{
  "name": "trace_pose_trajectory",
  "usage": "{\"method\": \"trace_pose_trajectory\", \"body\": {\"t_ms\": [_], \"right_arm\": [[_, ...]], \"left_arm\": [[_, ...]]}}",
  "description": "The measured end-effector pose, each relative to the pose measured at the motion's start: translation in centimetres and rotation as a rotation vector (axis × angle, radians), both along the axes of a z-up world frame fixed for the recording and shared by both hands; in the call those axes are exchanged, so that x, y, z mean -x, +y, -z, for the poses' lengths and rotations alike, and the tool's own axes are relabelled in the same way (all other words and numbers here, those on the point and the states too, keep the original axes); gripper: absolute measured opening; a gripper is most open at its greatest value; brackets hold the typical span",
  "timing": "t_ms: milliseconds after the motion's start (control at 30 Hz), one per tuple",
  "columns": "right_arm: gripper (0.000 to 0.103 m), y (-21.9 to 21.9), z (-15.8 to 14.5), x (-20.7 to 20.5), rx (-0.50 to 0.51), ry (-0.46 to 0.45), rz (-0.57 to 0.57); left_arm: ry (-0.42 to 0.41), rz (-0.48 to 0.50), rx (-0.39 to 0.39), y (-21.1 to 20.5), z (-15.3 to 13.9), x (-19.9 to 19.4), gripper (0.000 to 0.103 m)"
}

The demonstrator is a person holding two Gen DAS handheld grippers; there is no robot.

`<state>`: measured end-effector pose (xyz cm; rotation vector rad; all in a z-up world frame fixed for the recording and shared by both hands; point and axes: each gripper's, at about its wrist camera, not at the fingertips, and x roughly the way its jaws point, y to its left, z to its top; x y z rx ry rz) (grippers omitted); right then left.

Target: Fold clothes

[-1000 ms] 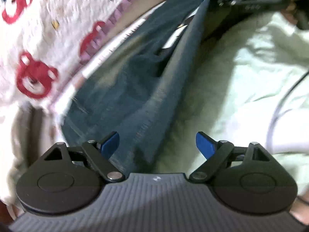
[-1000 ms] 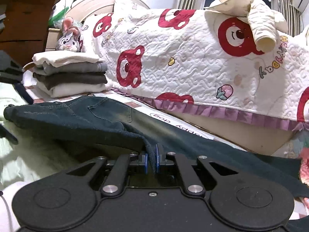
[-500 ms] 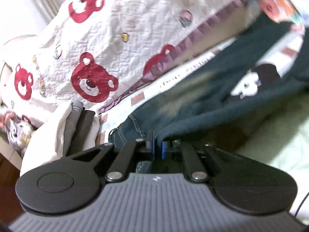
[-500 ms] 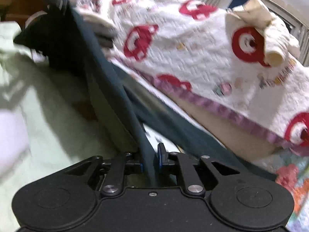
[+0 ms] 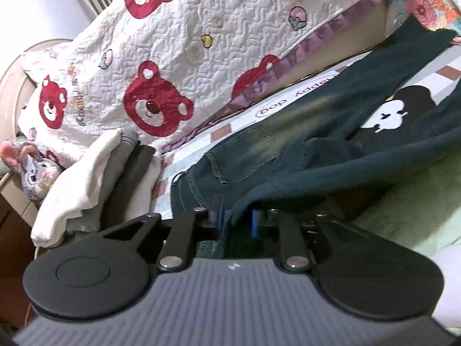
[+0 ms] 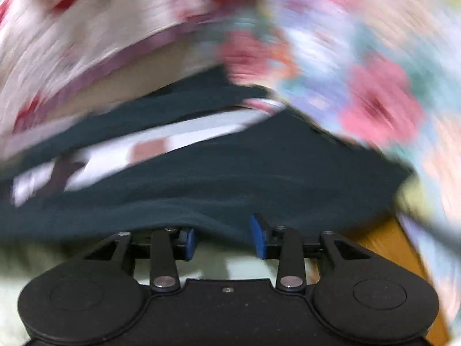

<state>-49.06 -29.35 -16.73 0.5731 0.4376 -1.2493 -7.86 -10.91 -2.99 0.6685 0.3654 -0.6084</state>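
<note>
Dark teal jeans point(image 5: 317, 121) lie spread across the bed, back pocket up, with one edge folded over toward me. My left gripper point(image 5: 237, 219) is shut on that edge near the waistband, and cloth fills the gap between its blue pads. The right wrist view is badly blurred. There the jeans point(image 6: 219, 178) form a dark band just past my right gripper point(image 6: 224, 238). Its blue pads stand apart, so it is open, and the cloth's near edge drapes over the fingertips.
A stack of folded clothes point(image 5: 115, 178) sits left of the jeans, with a plush toy point(image 5: 31, 170) beside it. A bear-print quilt point(image 5: 173, 72) is piled behind. Pale green bedding point(image 5: 403, 201) lies to the right. Floral fabric point(image 6: 360, 86) and a brown wooden surface point(image 6: 383, 245) show at the right.
My left gripper went from open to shut on the jeans' edge and holds it. My right gripper, shut on the jeans before, has opened and is swinging fast.
</note>
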Motion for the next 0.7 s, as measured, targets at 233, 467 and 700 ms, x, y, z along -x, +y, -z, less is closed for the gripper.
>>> {"method": "trace_pose_trajectory", "body": {"t_ms": [233, 467, 700], "right_arm": [[0.048, 0.2, 2.3, 9.3, -0.145, -0.543, 0.280], [0.062, 0.0, 4.6, 11.1, -0.172, -0.716, 0.368], [0.068, -0.9, 6.3, 8.4, -0.255, -0.786, 0.394]], "left_arm": [[0.014, -0.041, 0.018, 0.2, -0.1, -0.7, 0.033], [0.013, -0.067, -0.001, 0.0, 0.3, -1.2, 0.040], [0.036, -0.092, -0.072, -0.3, 1.3, -1.6, 0.047]]}}
